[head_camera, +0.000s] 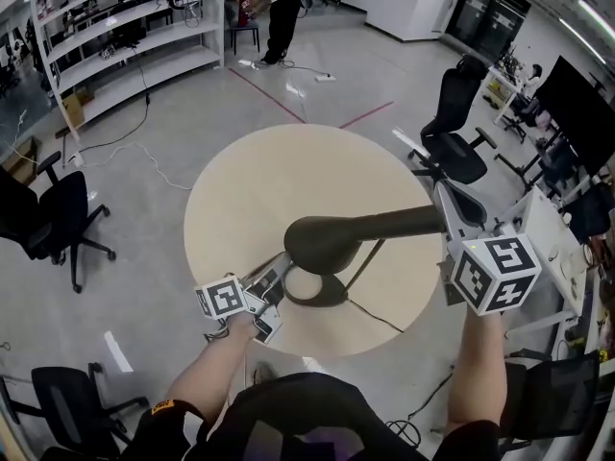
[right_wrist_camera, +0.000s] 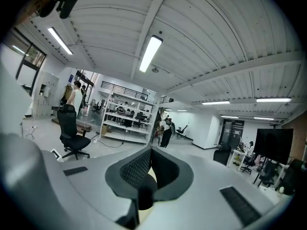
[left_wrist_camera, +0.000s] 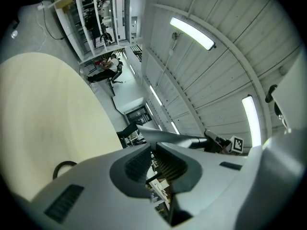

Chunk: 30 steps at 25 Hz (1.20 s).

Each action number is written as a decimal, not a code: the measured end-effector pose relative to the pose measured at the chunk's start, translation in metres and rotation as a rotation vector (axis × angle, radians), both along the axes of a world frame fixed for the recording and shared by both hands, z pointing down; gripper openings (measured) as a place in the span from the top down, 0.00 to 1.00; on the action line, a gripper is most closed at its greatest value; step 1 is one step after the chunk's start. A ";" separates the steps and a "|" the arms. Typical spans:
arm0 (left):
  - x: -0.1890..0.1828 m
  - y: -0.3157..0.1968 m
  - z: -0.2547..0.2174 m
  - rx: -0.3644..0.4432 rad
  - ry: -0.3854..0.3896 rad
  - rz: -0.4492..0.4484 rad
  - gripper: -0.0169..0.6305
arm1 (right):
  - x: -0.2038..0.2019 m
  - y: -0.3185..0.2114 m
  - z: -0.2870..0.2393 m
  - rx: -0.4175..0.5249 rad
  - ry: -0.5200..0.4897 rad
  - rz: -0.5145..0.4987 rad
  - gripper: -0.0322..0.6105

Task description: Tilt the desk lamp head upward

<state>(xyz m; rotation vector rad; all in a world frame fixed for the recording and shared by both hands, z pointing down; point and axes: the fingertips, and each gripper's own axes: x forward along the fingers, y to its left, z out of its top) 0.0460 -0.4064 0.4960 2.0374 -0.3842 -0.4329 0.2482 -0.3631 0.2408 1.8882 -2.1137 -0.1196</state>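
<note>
A dark olive desk lamp stands on the round beige table (head_camera: 240, 190). Its long head (head_camera: 356, 233) lies roughly level over the ring-shaped base (head_camera: 317, 291). My left gripper (head_camera: 282, 265) points at the base from the near left, jaws shut, with nothing visible between them. In the left gripper view its jaws (left_wrist_camera: 152, 150) meet below the lamp head (left_wrist_camera: 168, 137), and the base ring (left_wrist_camera: 62, 166) shows at the left. My right gripper (head_camera: 444, 198) sits at the head's right end. Its pads (right_wrist_camera: 139, 169) are together; contact with the lamp is hidden.
The lamp's thin cable (head_camera: 380, 317) runs over the table toward its near right edge. Black office chairs (head_camera: 58, 219) (head_camera: 456, 123) stand round the table. White shelving (head_camera: 125, 36) is at the far left, a person (head_camera: 274, 3) behind it, and desks (head_camera: 557, 229) to the right.
</note>
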 end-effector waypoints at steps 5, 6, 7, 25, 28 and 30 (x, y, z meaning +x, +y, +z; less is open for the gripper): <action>-0.009 -0.009 -0.022 0.058 -0.008 -0.014 0.86 | 0.011 0.005 0.004 -0.009 -0.033 0.030 0.93; -0.012 -0.011 -0.025 0.063 -0.016 -0.021 0.86 | 0.014 0.006 0.006 -0.012 -0.038 0.035 0.93; -0.014 -0.013 -0.027 0.064 -0.025 -0.030 0.86 | 0.016 0.008 0.008 -0.015 -0.041 0.041 0.93; -0.034 -0.038 -0.127 0.305 -0.013 -0.096 0.88 | 0.049 0.022 0.045 -0.044 -0.212 0.074 0.93; -0.039 -0.040 -0.151 0.362 -0.014 -0.105 0.88 | 0.049 0.024 0.055 -0.054 -0.235 0.080 0.93; -0.041 -0.040 -0.167 0.408 -0.022 -0.109 0.88 | 0.046 0.024 0.063 -0.062 -0.259 0.075 0.93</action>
